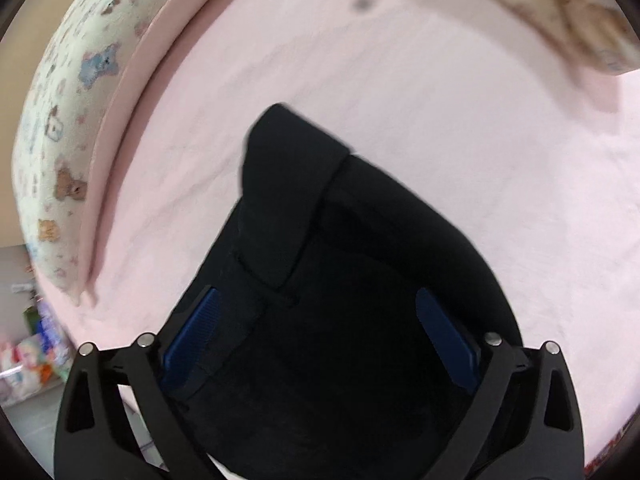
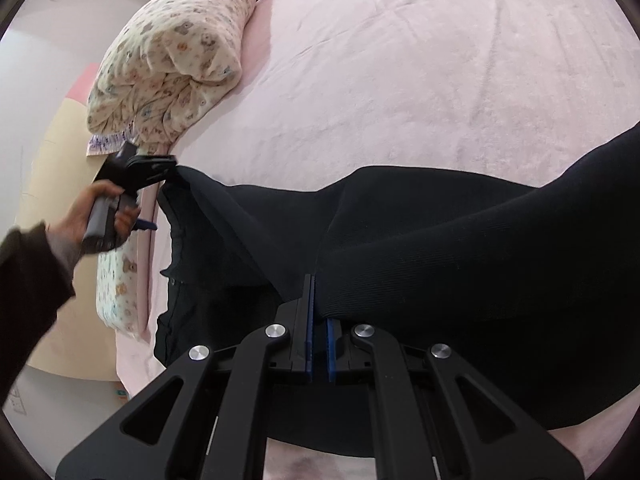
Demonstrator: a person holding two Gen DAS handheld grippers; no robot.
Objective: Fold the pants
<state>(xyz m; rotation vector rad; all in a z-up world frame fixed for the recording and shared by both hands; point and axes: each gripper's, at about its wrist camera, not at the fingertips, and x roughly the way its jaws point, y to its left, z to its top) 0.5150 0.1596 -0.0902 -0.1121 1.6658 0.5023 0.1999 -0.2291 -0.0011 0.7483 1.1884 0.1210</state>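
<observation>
Black pants [image 1: 360, 220] lie on the pink bed sheet [image 1: 400, 80]. My left gripper [image 1: 316, 294] points steeply down over one end of them. It is open, its blue pads [image 1: 192, 340] wide apart with the dark cloth between them and untouched. In the right wrist view the pants [image 2: 460, 260] stretch across the bed, lifted into a ridge. My right gripper [image 2: 314, 284] is shut on a fold of that cloth. A hand [image 2: 100, 204] in a dark sleeve holds the left tool at the pants' left end.
A rolled quilt with a bear print [image 2: 180, 60] lies at the far left of the bed, and a bear-print pillow [image 1: 60, 140] lines its edge. Bags and packets [image 1: 32, 352] sit on the floor beside the bed. Pink sheet [image 2: 400, 80] spreads out beyond the pants.
</observation>
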